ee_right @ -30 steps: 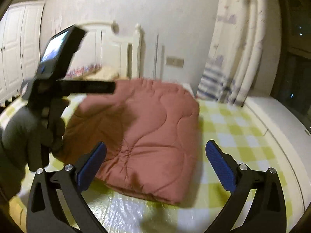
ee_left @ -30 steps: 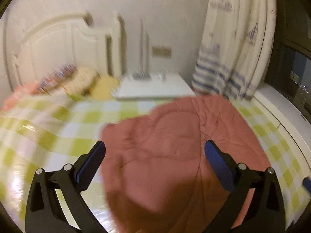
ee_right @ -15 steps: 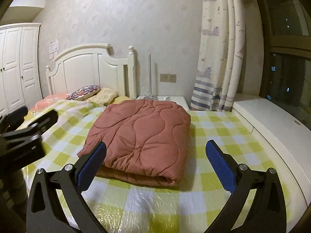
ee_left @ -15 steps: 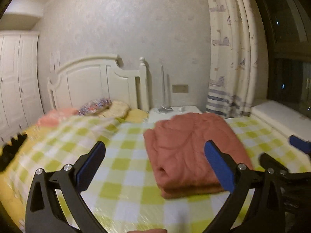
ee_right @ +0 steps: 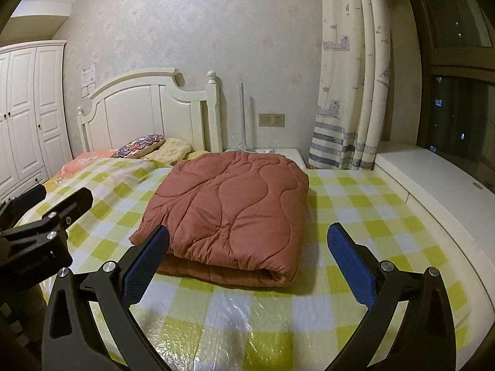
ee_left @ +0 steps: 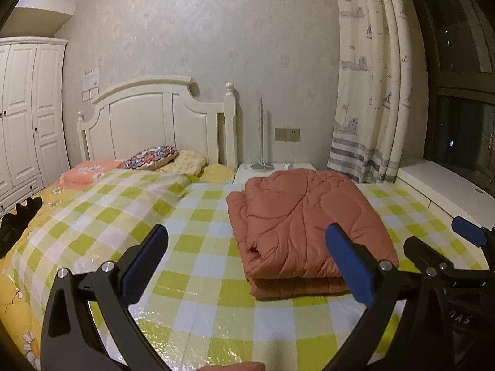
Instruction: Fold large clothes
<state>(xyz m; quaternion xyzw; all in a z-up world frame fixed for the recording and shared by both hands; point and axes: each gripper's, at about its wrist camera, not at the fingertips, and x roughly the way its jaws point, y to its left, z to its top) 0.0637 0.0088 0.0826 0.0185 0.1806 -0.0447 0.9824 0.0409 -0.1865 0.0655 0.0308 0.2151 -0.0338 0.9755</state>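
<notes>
Left gripper (ee_left: 246,258): jaws spread wide, empty, held above green-and-white checked bed cover (ee_left: 198,232). Rust-red quilted padded garment (ee_right: 230,204): folded into thick rectangular stack, lying flat on cover, between and ahead of both grippers. Right gripper (ee_right: 249,259): jaws spread wide, empty, near stack's front fold, not touching.

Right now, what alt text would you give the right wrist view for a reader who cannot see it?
A folded rust-red quilt lies on a bed under a green-and-white checked cover, beyond the open right gripper, which holds nothing. The left gripper shows at the left edge; pillows and a white headboard lie behind.
</notes>
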